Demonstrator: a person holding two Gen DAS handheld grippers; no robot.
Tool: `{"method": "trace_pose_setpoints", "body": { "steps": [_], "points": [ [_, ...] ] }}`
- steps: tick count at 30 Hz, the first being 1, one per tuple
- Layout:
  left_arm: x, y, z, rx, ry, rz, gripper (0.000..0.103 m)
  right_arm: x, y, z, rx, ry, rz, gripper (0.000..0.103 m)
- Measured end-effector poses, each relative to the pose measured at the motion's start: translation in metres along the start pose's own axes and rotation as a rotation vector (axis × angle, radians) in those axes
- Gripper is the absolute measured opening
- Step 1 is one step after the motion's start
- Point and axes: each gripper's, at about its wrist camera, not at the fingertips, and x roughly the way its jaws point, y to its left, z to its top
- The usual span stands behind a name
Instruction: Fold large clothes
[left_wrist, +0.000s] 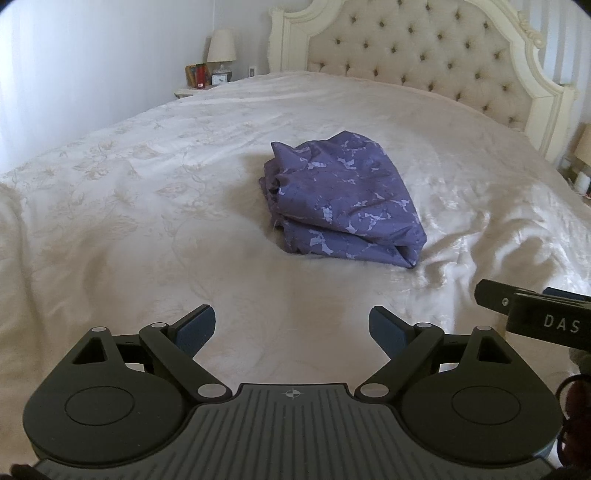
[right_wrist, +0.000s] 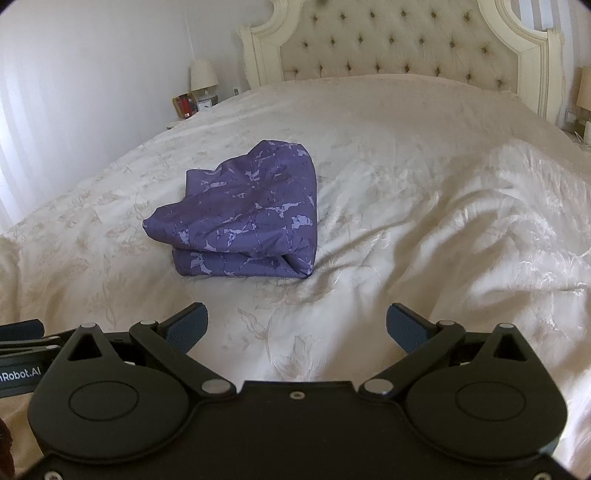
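We are looking down the bed (left_wrist: 147, 221) from its foot end, taking the tufted headboard (left_wrist: 424, 55) as our landmark. The purple patterned garment (left_wrist: 343, 203) is lying folded into a thick, layered bundle on the cream bedspread (right_wrist: 424, 206), well short of the headboard and roughly mid-bed. Its folded edge is facing us; looser, bunched layers are rising on the side toward the headboard. Nothing is touching it.

We are seeing the left hand-held gripper (left_wrist: 291, 328) hovering over bare bedspread, farther from the headboard than the garment is. Its jaws are standing spread wide, blue pads (left_wrist: 195, 330) apart, with only bedspread between them. The right hand-held gripper (right_wrist: 295, 326) is sitting just as far from the headboard, jaws likewise spread wide and pinching nothing, blue pads (right_wrist: 186, 330) clear of the cloth. The two tools are sitting side by side: in the left wrist view, part of the right one is poking in at the right edge, and in the right wrist view, part of the left one is showing at the left edge.

Left of the headboard, we are noting a lamp (left_wrist: 221, 46) on a nightstand (left_wrist: 186, 91) with a small clock (left_wrist: 219, 78) and a red object (left_wrist: 200, 75) beside it. The bedspread is lying wrinkled to the right of the garment, smoother toward the headboard.
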Motion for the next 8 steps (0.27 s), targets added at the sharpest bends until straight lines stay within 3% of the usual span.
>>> {"method": "trace_pose_setpoints", "body": {
  "steps": [8],
  "points": [
    [0.0009,-0.0028,0.0005,0.003,0.002,-0.003,0.091,0.0011,-0.0001,-0.0014,0.007,0.007,0.0,0.102]
  ]
}}
